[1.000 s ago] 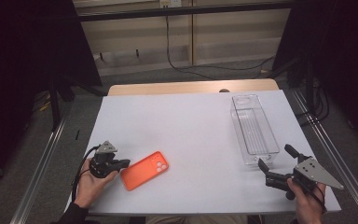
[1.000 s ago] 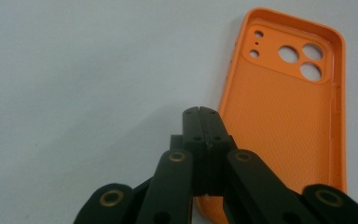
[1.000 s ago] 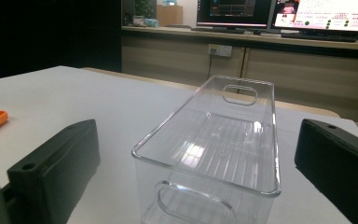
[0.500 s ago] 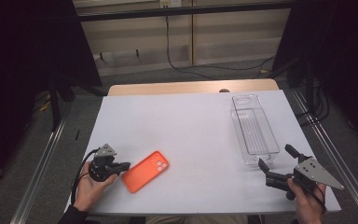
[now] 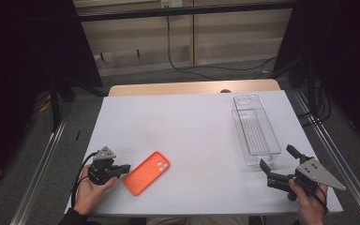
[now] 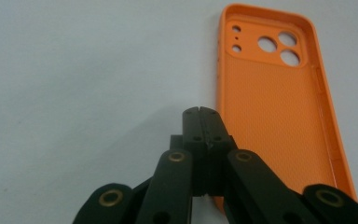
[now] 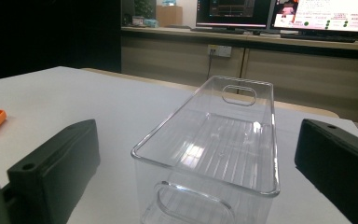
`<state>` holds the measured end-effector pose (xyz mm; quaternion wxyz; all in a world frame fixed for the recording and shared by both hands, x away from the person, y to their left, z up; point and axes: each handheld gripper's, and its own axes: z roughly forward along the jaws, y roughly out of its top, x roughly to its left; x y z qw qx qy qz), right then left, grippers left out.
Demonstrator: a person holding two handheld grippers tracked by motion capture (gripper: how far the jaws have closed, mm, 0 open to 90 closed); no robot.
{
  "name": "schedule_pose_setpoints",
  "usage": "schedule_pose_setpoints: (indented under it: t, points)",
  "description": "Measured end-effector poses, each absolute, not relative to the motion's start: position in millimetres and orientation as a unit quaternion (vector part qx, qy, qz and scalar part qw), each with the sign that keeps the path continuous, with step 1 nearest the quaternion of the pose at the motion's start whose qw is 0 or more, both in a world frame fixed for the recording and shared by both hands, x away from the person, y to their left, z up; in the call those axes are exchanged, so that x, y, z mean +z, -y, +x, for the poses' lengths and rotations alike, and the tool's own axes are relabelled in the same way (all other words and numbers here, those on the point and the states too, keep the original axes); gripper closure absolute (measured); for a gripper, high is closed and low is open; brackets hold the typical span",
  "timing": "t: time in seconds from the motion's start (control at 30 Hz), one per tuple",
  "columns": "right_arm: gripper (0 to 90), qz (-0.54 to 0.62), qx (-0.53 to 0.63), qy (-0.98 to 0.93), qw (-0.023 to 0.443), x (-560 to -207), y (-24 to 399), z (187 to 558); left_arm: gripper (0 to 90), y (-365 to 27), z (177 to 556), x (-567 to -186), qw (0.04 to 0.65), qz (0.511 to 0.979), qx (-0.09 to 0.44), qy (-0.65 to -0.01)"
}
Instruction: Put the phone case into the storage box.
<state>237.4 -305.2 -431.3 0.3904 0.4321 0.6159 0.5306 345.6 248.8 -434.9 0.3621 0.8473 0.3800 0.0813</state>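
Observation:
An orange phone case (image 5: 146, 173) lies hollow side up on the white table (image 5: 187, 126), near its front left. My left gripper (image 5: 124, 167) is shut with nothing in it, its tips at the case's left edge; in the left gripper view the closed tips (image 6: 199, 112) lie just beside the orange case (image 6: 279, 102). A clear plastic bin (image 5: 254, 130) stands empty at the right. My right gripper (image 5: 277, 158) is open just in front of the bin's near end. In the right gripper view the clear bin (image 7: 214, 140) sits between the two spread jaws, untouched.
The table's wooden far edge (image 5: 192, 87) borders a grey floor with cables. Metal rails (image 5: 330, 145) run along both sides of the table. Monitors (image 7: 279, 11) stand on a counter beyond the bin.

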Motion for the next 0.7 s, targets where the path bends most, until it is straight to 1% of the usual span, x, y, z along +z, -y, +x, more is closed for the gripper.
schedule_pose_setpoints:
  t: [0.07, 0.27, 0.3, 0.37, 0.43, 0.47, 0.57, 0.6, 0.63, 0.67, 0.7]
  points:
    - [0.0, 0.432, 0.530, -0.616, 0.391, -431, 305, 238, 89.3, -251, 346, -433, 0.370, 0.842, 0.093, -0.382]
    - [0.0, 0.431, 0.531, -0.616, 0.390, -431, 305, 238, 81.5, -256, 344, -427, 0.392, 0.826, 0.113, -0.388]
    - [0.0, 0.431, 0.532, -0.616, 0.390, -431, 305, 237, 78.4, -256, 343, -426, 0.395, 0.823, 0.115, -0.392]
    - [0.0, 0.430, 0.532, -0.616, 0.390, -431, 305, 237, 74.9, -257, 342, -424, 0.399, 0.822, 0.123, -0.387]
    - [0.0, 0.430, 0.532, -0.616, 0.390, -431, 305, 237, 68.0, -256, 341, -423, 0.401, 0.820, 0.125, -0.388]
    - [0.0, 0.430, 0.532, -0.616, 0.390, -431, 305, 237, 66.4, -255, 340, -422, 0.405, 0.818, 0.127, -0.388]
    - [0.0, 0.430, 0.532, -0.616, 0.390, -431, 305, 237, 52.6, -254, 337, -419, 0.410, 0.812, 0.142, -0.390]
    - [0.0, 0.430, 0.532, -0.616, 0.390, -431, 305, 237, 45.3, -253, 337, -418, 0.410, 0.809, 0.151, -0.394]
    - [0.0, 0.430, 0.532, -0.617, 0.390, -431, 305, 237, 35.7, -253, 337, -416, 0.412, 0.806, 0.155, -0.396]
    - [0.0, 0.430, 0.531, -0.618, 0.389, -431, 305, 237, 31.0, -253, 337, -415, 0.417, 0.804, 0.150, -0.396]
    - [0.0, 0.430, 0.531, -0.618, 0.389, -431, 305, 237, 29.1, -252, 336, -415, 0.419, 0.804, 0.149, -0.393]
